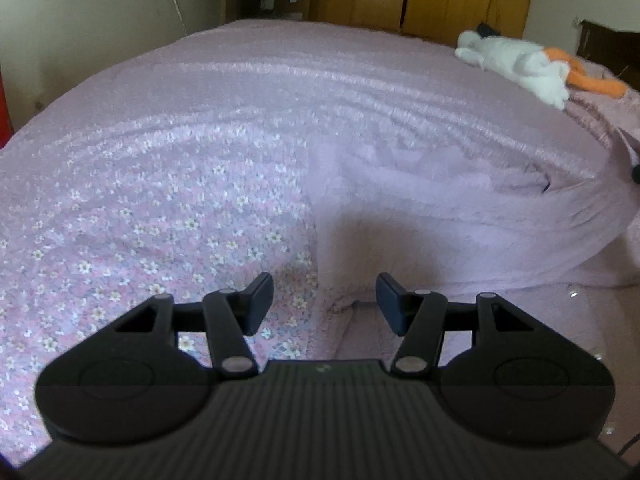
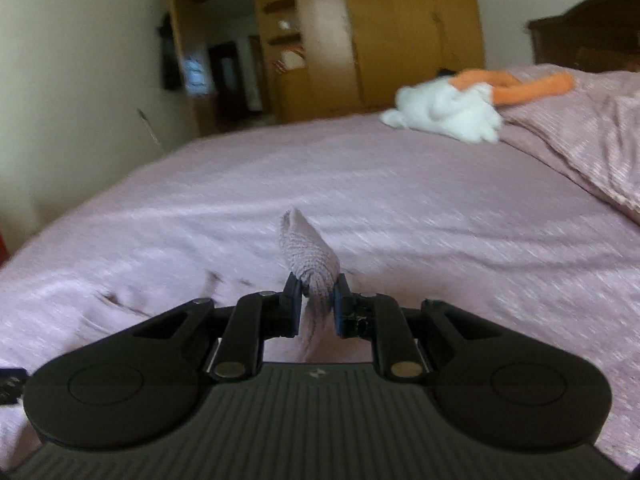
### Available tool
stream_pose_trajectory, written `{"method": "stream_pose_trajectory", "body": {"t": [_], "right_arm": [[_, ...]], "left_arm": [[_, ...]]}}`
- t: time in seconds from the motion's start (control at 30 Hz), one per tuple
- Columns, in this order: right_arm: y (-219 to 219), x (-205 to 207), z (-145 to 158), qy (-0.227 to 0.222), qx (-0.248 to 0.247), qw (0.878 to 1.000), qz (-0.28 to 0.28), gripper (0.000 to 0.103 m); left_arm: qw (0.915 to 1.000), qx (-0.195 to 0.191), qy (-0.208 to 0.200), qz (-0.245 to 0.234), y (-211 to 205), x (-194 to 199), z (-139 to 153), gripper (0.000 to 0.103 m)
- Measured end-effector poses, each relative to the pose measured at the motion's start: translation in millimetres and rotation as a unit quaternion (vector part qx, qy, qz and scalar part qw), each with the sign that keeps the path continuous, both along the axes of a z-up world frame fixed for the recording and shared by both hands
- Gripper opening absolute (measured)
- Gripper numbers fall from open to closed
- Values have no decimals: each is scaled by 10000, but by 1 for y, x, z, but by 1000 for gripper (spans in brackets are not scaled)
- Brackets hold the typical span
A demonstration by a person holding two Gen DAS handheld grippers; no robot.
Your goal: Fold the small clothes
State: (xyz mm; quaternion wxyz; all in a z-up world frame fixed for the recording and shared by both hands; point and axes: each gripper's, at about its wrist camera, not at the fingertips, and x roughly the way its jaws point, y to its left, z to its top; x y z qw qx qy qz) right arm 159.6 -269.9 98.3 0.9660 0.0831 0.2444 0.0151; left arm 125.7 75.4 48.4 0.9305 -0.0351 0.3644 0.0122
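A small pink garment lies on the bed in the left wrist view. Its flower-printed side [image 1: 160, 232] faces up on the left, and its plain fuzzy pink side [image 1: 440, 200] lies folded over on the right. My left gripper [image 1: 325, 292] hovers open just above the seam between the two sides, with nothing between its fingers. In the right wrist view my right gripper [image 2: 317, 284] is shut on a bunched corner of the pink cloth [image 2: 306, 246], which sticks up beyond the fingertips. The rest of the garment is hidden below that gripper.
The pink bedspread [image 1: 280, 80] covers a wide bed [image 2: 440, 220]. A white and orange plush toy [image 1: 516, 62] lies at the far right near the pillows [image 2: 448, 110]. Wooden wardrobes [image 2: 400, 32] and a dark headboard [image 2: 588, 32] stand behind.
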Motion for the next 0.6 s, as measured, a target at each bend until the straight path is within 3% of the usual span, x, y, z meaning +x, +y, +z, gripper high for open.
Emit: {"method": "stream_pose_trajectory", "body": {"t": [0.33,0.4,0.47,0.6], "right_arm": [[-33,9,-80,929,387,9929,-640,20],[-34,6,-84,885,483,9922,-733,24],[-35,4,-82,871,494,9918,-792,37],[-41,-1,-69,911,511,9903,-917,52]], "left_arm": [[9992,359,156,-51,-8,4,-18,58],[9992,361,158,-64,-8,4,-18,58],[9993,342,167,-60,-7,3,-17,58],[9995,285,116,-112,-7,0,-9,58]]}}
